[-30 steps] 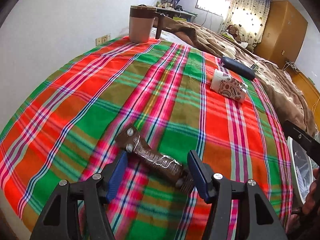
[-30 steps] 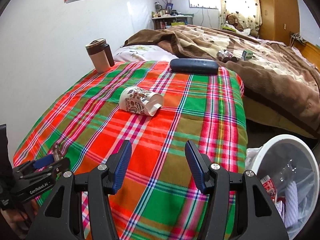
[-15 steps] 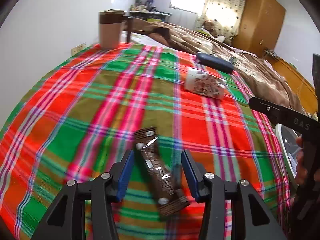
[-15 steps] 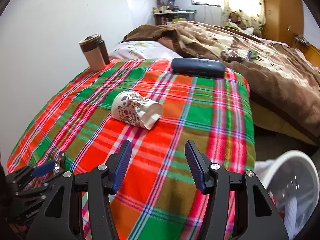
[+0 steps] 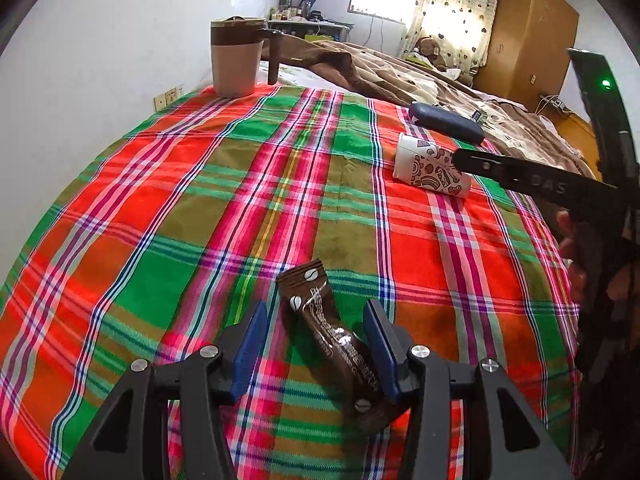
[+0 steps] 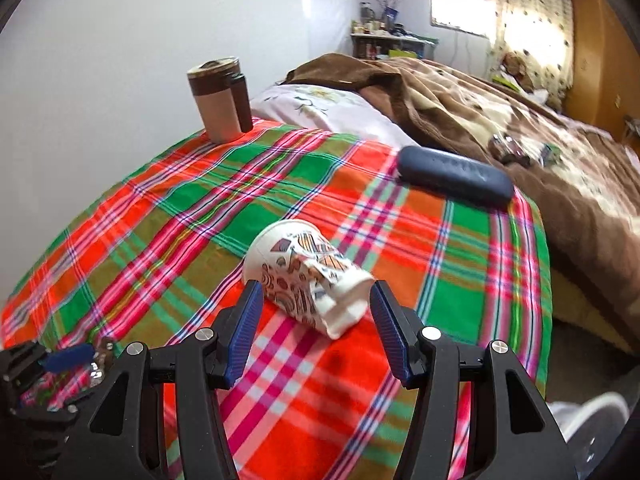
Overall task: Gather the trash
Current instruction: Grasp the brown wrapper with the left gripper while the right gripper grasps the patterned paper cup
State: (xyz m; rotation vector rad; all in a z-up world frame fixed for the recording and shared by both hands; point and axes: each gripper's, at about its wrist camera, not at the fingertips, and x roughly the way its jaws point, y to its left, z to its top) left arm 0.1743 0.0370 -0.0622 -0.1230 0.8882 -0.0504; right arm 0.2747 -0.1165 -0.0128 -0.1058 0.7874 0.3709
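Tilting down over the plaid blanket [image 5: 224, 184], left gripper [image 5: 316, 344] spread around a brown snack wrapper [image 5: 332, 340], its jaws just narrowed, right gripper [image 6: 316, 312] angled down, spread beside a crushed patterned paper cup [image 6: 308, 276].

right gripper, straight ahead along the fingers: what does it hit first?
Most likely the crushed paper cup, lying on its side on the plaid cloth just past the open right gripper. Depth between fingertips and cup is unclear.
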